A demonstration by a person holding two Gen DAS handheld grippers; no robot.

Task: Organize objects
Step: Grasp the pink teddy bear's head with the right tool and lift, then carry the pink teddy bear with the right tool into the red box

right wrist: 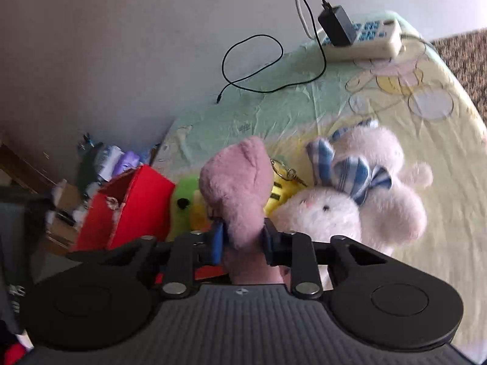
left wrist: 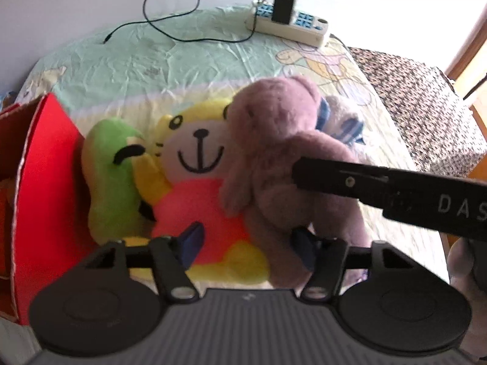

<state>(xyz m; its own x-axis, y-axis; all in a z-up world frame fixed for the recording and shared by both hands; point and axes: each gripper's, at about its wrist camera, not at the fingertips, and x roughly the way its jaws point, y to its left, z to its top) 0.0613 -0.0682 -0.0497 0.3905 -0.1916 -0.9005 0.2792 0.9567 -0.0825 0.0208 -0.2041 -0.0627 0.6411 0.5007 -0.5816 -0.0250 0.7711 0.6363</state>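
Note:
My right gripper [right wrist: 243, 240] is shut on a pink-purple plush bear [right wrist: 237, 188], its blue pads squeezing the bear's body. From the right of the left wrist view, one of its black fingers [left wrist: 350, 179] crosses the same bear [left wrist: 274, 140]. Below it my left gripper [left wrist: 248, 246] stands open over a yellow tiger plush [left wrist: 197, 164]; the tiger's pink body and the bear's leg lie between the pads. A green plush [left wrist: 109, 176] leans on the tiger's left side. Beside the bear lies a white rabbit plush [right wrist: 334, 210] with a blue checked bow.
An open red box [left wrist: 45, 167] stands at the table's left edge, close to the green plush. A white power strip [left wrist: 292, 24] with a black charger and a loose cable sits at the far side. The cartoon-print tablecloth [right wrist: 426, 152] drops off at the right.

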